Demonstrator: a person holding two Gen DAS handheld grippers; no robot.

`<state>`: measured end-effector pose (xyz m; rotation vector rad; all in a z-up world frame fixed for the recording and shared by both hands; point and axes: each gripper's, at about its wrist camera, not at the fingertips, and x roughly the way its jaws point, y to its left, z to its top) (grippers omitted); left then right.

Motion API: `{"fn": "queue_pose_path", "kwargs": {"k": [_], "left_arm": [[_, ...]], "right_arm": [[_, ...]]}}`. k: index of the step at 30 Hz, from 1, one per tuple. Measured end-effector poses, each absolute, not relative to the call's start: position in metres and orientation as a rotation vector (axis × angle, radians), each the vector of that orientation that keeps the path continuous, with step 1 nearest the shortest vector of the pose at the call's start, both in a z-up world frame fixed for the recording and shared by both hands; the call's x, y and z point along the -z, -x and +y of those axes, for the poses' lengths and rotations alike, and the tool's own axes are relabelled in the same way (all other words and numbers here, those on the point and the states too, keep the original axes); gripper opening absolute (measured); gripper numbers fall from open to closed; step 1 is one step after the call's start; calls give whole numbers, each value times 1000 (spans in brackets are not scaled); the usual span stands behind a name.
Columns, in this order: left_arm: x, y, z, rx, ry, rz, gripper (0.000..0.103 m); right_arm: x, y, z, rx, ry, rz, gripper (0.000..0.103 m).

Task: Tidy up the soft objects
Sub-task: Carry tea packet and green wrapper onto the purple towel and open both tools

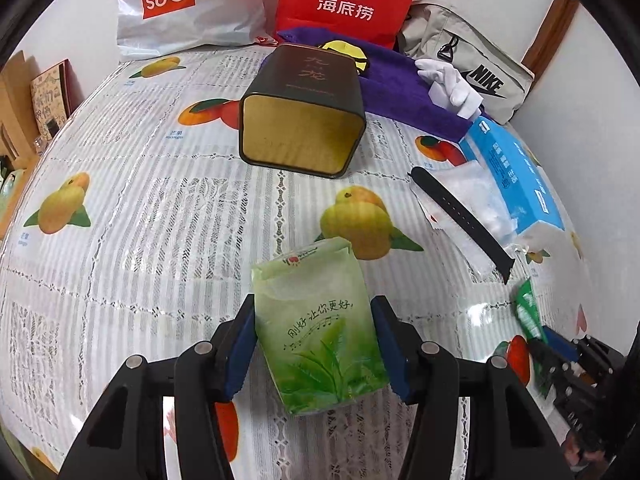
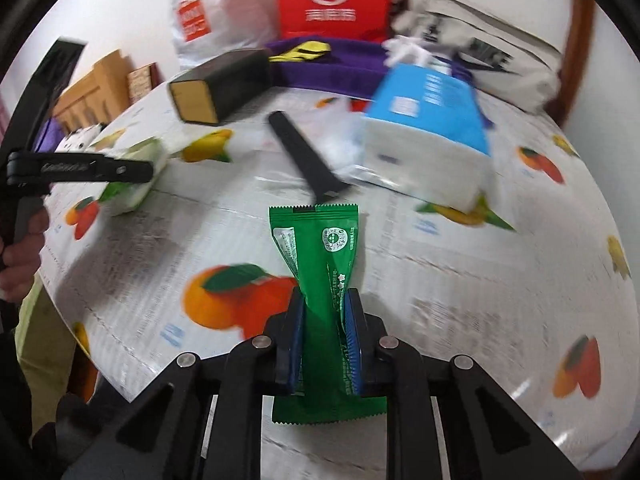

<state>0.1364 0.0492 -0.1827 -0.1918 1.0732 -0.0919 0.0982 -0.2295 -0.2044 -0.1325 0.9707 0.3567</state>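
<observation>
Both grippers are loaded, so the step in hand looks like carrying picked-up soft items toward wherever they are to be gathered. The left gripper (image 1: 314, 344) pinches a pale green tissue pack (image 1: 320, 328) by its two long sides, its blue pads pressed into the wrapper. The pack's long axis runs straight ahead along the fingers, its far end pointing toward the back edge of the worktop (image 1: 140, 200), roughly at the open mouth of the dark tin (image 1: 302, 112) lying on its side there. Whether the pack rests on the cloth or is just lifted off it cannot be told.

The right gripper (image 2: 324, 340) is nearly pressed together on a thin green sachet (image 2: 320, 280), squeezing it at the waist so that the foil twists. The sachet's long axis also runs forward along the fingers; its serrated far end points toward the black strap (image 2: 304, 160) and the blue tissue box (image 2: 428, 120) near the right back part of the worktop. The sachet appears to be held above the surface, and the right view is blurred, which suggests motion.

The next move probably calls for choosing a common spot, perhaps the tin or the area beside the tissue box, and releasing each item gently. The limp sachet may sag or slip; the tissue pack should deform yet hold.
</observation>
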Motion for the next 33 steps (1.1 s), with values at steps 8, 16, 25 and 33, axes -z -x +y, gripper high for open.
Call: {"fn": "queue_pose_path", "kwargs": {"k": [8,16,25,33], "left_arm": [[170,-137,51,64,182,1062,52],[139,-145,53,45,167,1012,52],[97,-168,58,27,140,955,52],[72,-204,57,34,110,919,52]], "right_arm": [[200,-100,-262,-279,91,961,19],[164,-109,-266,-315,34,894,19],[121,-140,-265,-332,12,826,20],[92,-185,-255,-336,16,780,20]]}}
